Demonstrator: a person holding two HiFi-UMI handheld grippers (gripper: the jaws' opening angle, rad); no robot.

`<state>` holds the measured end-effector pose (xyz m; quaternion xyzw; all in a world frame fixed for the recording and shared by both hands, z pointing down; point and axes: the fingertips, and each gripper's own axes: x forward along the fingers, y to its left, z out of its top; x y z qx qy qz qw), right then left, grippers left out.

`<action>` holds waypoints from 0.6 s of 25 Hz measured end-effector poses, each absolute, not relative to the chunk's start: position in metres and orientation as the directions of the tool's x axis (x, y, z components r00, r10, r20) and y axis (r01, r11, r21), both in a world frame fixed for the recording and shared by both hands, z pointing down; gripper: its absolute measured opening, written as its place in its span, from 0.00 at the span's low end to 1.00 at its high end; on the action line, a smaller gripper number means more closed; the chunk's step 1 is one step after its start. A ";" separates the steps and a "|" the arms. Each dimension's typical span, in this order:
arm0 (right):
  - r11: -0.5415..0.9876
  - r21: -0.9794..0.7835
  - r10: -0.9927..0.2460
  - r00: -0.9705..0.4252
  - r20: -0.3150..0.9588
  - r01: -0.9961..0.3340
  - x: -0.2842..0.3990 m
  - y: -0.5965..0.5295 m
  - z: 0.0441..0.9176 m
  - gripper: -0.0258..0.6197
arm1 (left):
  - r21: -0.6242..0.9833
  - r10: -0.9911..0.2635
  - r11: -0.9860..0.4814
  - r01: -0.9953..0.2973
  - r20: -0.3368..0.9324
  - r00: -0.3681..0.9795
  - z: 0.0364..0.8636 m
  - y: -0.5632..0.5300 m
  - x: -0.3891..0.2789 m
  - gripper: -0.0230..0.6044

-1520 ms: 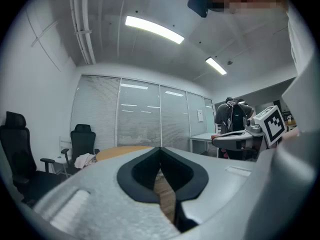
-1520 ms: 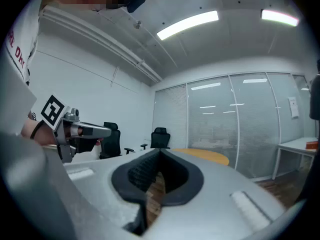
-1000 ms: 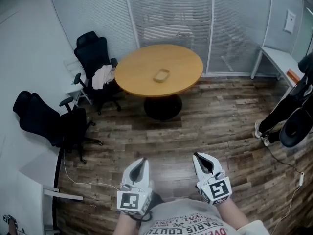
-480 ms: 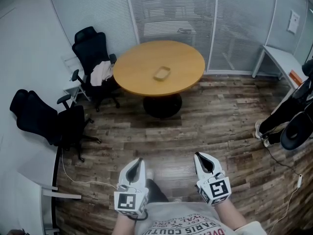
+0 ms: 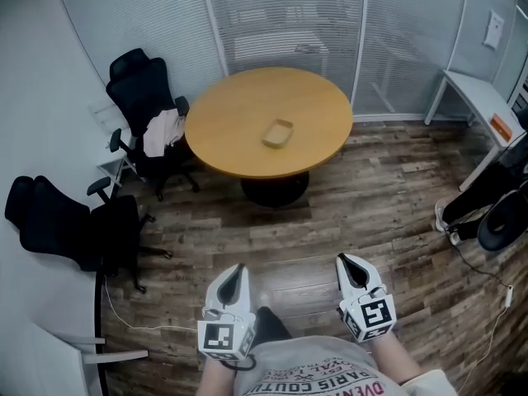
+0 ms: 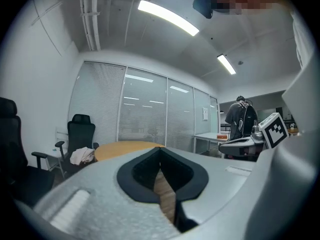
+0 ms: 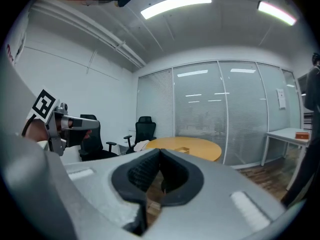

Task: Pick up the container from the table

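Note:
The container is a small tan open tray lying near the middle of a round wooden table, far ahead of both grippers. In the right gripper view the container shows as a small box on the table top. My left gripper and right gripper are held side by side low in the head view, over the wood floor, pointing toward the table. Both are shut with nothing between the jaws. The left gripper view shows only the table's edge, not the container.
Two black office chairs stand left of the table, one with cloth on its seat. Glass walls with blinds lie behind. A white desk and dark bags are at the right; a person stands there.
The table and container look closer and larger than a second ago. Both grippers have gone forward over the floor toward the table, still shut and empty.

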<state>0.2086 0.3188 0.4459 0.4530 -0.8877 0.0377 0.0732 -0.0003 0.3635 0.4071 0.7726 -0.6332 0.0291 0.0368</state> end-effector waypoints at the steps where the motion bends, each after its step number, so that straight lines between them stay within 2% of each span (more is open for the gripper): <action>1: 0.579 -0.001 -0.804 -0.571 0.169 -0.816 0.199 0.305 0.446 0.04 | 0.021 -0.975 -0.205 -0.979 0.087 0.206 0.405 0.349 -0.011 0.05; 8: 0.516 0.013 -0.844 -0.506 0.178 -0.856 0.116 0.208 0.437 0.04 | 0.033 -0.960 -0.268 -0.963 0.067 0.270 0.399 0.239 -0.103 0.05; 15: 0.468 0.011 -0.869 -0.458 0.189 -0.884 0.052 0.133 0.429 0.04 | 0.042 -0.939 -0.335 -0.941 0.070 0.337 0.389 0.146 -0.166 0.05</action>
